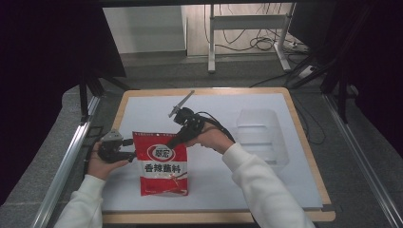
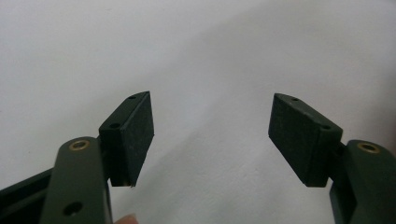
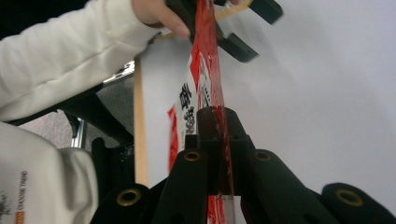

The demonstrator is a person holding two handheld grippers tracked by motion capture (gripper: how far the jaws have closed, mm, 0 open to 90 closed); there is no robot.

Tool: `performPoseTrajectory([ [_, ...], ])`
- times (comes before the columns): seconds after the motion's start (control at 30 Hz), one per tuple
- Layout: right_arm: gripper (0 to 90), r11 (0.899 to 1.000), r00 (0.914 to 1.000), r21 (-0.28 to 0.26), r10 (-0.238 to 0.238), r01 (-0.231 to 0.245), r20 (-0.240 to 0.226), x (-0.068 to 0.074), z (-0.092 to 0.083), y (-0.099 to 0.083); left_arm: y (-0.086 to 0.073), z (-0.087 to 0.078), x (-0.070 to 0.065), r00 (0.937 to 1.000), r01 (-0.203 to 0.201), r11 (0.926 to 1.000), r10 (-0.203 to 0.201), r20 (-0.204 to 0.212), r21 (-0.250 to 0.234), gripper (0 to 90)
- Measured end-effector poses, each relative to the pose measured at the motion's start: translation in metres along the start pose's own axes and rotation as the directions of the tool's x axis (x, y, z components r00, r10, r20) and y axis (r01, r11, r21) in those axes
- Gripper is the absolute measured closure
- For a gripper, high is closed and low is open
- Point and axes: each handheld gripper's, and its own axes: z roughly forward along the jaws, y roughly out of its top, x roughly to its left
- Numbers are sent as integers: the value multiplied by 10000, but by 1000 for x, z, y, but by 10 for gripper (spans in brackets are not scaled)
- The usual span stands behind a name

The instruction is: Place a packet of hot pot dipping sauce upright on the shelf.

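Observation:
A red seasoning bag (image 1: 164, 166) with white lettering stands upright on the white mat, left of the middle. My right gripper (image 1: 172, 142) is shut on its upper right corner. In the right gripper view the jaws (image 3: 217, 121) pinch the bag's thin edge (image 3: 208, 70). My left gripper (image 1: 130, 148) sits at the bag's upper left corner. In the left gripper view it (image 2: 210, 135) is open, with bare white mat between its pads (image 2: 140, 135). The right gripper view shows the left gripper (image 3: 238, 28) beside the bag's far edge.
A clear plastic container (image 1: 260, 130) lies on the mat to the right. The white mat (image 1: 214, 102) covers a wooden table with metal rails at both sides. A metal stand and cables (image 1: 256, 42) are on the floor behind.

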Motion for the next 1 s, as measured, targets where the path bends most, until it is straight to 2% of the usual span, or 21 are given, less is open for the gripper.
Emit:
performPoseTrajectory([
  [0.1, 888, 9997, 9998, -119, -198, 198, 26, 9, -7, 6, 0, -1, 0, 10000, 31, 10000, -31, 16, 5, 310],
  [0.3, 889, 9989, 9994, -298, -347, 350, 92, 14, -20, 11, 0, 0, 0, 10000, 15, 10000, -16, 40, 36, 311],
  [0.43, 889, 9981, 9981, -418, -424, 442, 437, 18, -34, 14, 0, 0, 0, 10000, 27, 10000, -27, 35, 47, 311],
  [0.57, 889, 9972, 9969, -554, -474, 509, 629, 17, -43, 15, 0, 0, 0, 10000, -41, 10000, 41, 33, 82, 311],
  [0.7, 889, 9969, 9962, -711, -291, 349, 820, 12, -58, 13, 0, 1, 0, 10000, -79, 9999, 79, 48, 119, 311],
  [1.0, 889, 9963, 9939, -737, -354, 432, 1042, 13, -69, 9, 0, 0, -2, 9999, -172, 9998, 172, -2, -35, 316],
])
